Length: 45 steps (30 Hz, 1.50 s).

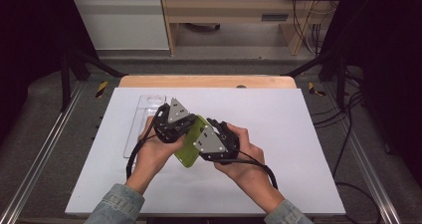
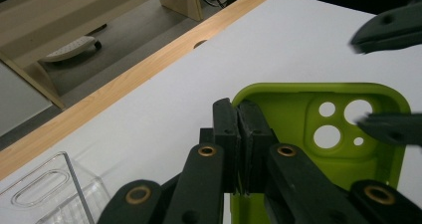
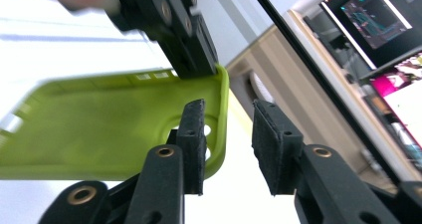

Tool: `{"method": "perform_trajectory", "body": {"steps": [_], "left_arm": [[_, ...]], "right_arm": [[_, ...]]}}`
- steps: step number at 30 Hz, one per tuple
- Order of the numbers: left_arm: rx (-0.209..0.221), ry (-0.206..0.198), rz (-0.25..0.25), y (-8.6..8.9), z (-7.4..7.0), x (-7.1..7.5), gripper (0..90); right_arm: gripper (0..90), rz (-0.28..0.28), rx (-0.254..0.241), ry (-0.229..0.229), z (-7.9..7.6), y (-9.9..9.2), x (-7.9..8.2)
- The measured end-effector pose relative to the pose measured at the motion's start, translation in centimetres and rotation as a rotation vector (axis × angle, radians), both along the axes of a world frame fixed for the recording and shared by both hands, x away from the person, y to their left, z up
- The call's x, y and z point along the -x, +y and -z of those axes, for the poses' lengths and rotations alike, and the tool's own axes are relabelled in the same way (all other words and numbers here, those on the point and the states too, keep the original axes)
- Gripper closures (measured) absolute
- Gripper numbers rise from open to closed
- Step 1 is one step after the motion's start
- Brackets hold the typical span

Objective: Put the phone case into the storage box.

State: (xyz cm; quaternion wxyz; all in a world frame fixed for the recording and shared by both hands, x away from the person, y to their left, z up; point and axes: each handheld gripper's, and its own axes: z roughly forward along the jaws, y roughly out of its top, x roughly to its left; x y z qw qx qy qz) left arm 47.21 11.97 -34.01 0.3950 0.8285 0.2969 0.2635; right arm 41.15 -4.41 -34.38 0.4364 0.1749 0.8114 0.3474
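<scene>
Your left claw (image 2: 242,134) is clamped tight on the long side rim of the green phone case (image 2: 318,134), near the camera-cutout end. In the left gripper view the two pads sit pressed together with the case wall pinched between them.

Your right claw (image 3: 229,144) stands part open, a clear gap between the pads. One pad sits in front of the case's inner face by the camera holes; the other hangs past the case edge. Neither pad presses on the case, so the right claw holds nothing. No earlier frame, so that's all I can say on it.

In the high view the phone case (image 1: 191,142) sits between your two hands over the middle of the white worktop (image 1: 278,134), tilted, the left claw (image 1: 186,127) at its upper left and the right claw (image 1: 209,129) at its right side. Whether the low end touches the worktop, I can't tell; your hands cover it.

A clear plastic tray (image 1: 142,117) lies flat on the worktop just left of your left hand, apart from the case.
</scene>
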Motion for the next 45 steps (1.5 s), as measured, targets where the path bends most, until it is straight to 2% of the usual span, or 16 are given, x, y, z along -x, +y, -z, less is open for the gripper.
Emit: {"method": "perform_trajectory", "body": {"steps": [1,2,6,8,9,10,16,23,29,33,38,40,41,43,45], "left_arm": [[0.003,-0.006,-0.006,0.0,0.1,0.0,87.5],[0.007,-0.014,-0.015,0.1,0.2,0.0,87.5],[0.021,-0.01,-0.027,0.4,0.4,0.0,87.6],[0.025,-0.014,-0.034,0.6,0.4,0.0,87.6],[0.029,-0.018,-0.037,0.6,0.4,0.0,87.6],[0.032,-0.02,-0.04,0.7,0.4,0.0,87.6],[0.039,-0.027,-0.045,0.7,0.5,-0.1,87.6],[0.068,-0.04,-0.057,0.6,0.8,-0.5,87.6],[0.08,-0.063,-0.075,0.8,0.8,-0.7,87.6],[0.107,-0.065,-0.084,1.0,0.8,-0.8,87.6],[0.137,-0.073,-0.094,1.3,0.7,-1.0,87.6],[0.148,-0.073,-0.108,1.5,0.7,-1.1,87.6],[0.144,-0.073,-0.113,1.6,0.6,-1.1,87.6],[0.151,-0.079,-0.124,1.8,0.5,-1.1,87.6],[0.167,-0.082,-0.134,2.3,0.2,-1.1,87.6]], "right_arm": [[60.1,0.0,0.0,0.0,0.0,0.0,0.0],[57.4,-0.011,-0.029,0.014,-0.1,-0.2,0.4],[52.9,-0.015,-0.063,0.024,-0.1,-0.6,0.9],[47.8,-0.018,-0.112,0.057,-0.1,-1.6,1.1],[47.8,-0.018,-0.112,0.057,-0.1,-1.6,1.1],[46.3,-0.016,-0.134,0.061,-0.1,-2.0,1.2],[37.3,-0.012,-0.267,0.11,0.5,-4.8,0.4],[25.3,-0.03,-0.393,0.139,2.2,-7.4,-0.5],[15.3,-0.002,-0.46,0.188,4.5,-9.1,-0.8],[10.0,0.014,-0.486,0.197,5.5,-10.1,-0.6],[6.9,0.031,-0.534,0.188,6.7,-11.8,0.1],[7.4,0.049,-0.543,0.15,7.3,-12.6,0.4],[9.5,0.089,-0.557,0.12,7.8,-13.3,0.7],[9.0,0.095,-0.542,0.127,8.0,-13.6,0.7],[8.9,0.11,-0.556,0.142,8.5,-14.2,0.5]]}}
